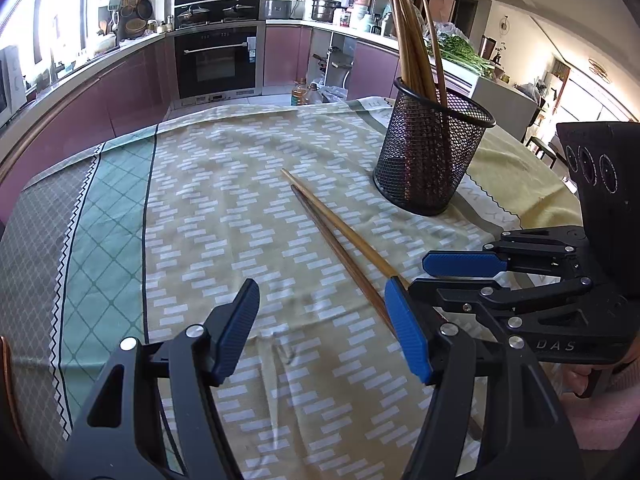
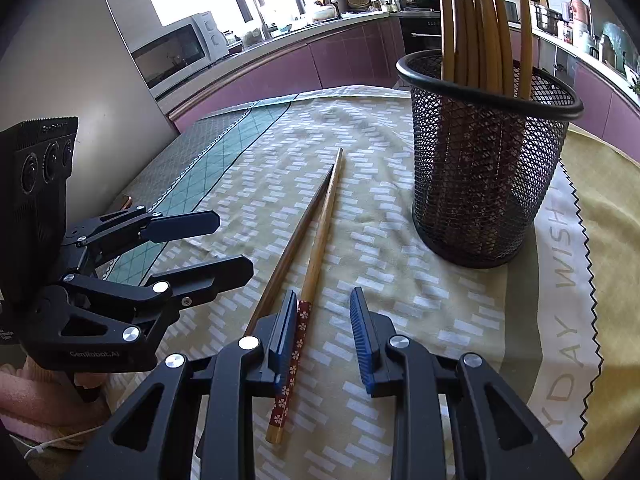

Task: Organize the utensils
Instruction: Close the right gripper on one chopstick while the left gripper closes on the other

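Your left gripper (image 1: 322, 330) hides the near ends of the two chopsticks in its own view: the light chopstick (image 1: 340, 228) runs behind the right-hand blue pad, and the dark chopstick (image 1: 336, 248) ends beside that pad. From the right wrist you see more: the light chopstick (image 2: 320, 232) has a red flowered handle lying between the pads of your right gripper (image 2: 326, 340), close against the left pad, while the dark chopstick (image 2: 292, 248) passes under that finger, its butt end covered. Whether the left pad actually touches the handle is hard to make out; the right pad stands clear of it, so your right fingers are spread and pinch nothing. Your left fingers are spread wide over bare tablecloth (image 1: 224, 208), holding nothing. Both loose chopsticks lie flat on the cloth, side by side and touching near their tips, left of the mesh cup (image 2: 486, 168). The cup (image 1: 430, 156) stands upright and holds a bundle of chopsticks (image 1: 412, 44), leaning, tops cut off in the right view. Lettering on the round mat (image 2: 568, 264) is partly cut off. A hand and pink sleeve (image 2: 36, 396) show dimly at the frame edge.
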